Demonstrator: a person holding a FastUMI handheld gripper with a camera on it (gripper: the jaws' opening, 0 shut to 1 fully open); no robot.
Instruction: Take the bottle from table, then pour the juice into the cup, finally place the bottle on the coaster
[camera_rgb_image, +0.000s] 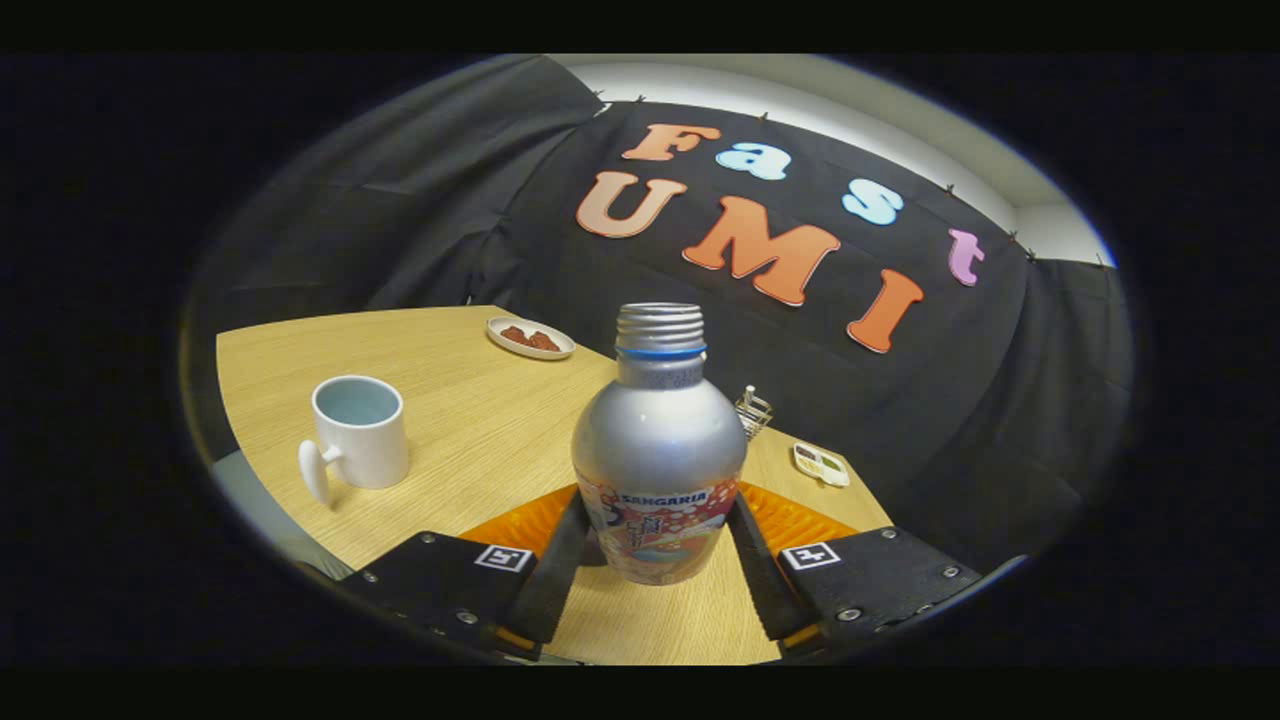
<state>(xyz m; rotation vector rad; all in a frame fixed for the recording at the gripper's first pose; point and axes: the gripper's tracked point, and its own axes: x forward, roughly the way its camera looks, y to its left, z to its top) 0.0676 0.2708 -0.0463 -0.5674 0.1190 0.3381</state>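
**Bottle in the jaws, cup off to the side**

The gripper (655, 545) has the bottle (658, 450) between its fingers, both pressed against the lower body, so it looks clamped. The bottle stands upright over the table (480, 420), with the orange coaster (795, 520) just behind it. The neck shows bare threads and no cap, so I reckon any early tilt on the way to the cup (358, 432) would spill juice onto the wood. The smooth metal could also slip, since the grip sits low. Count: one bottle, one cup, one coaster, one plate (530, 338) with brown bits, one small tray (821, 464), one wire holder (752, 410).
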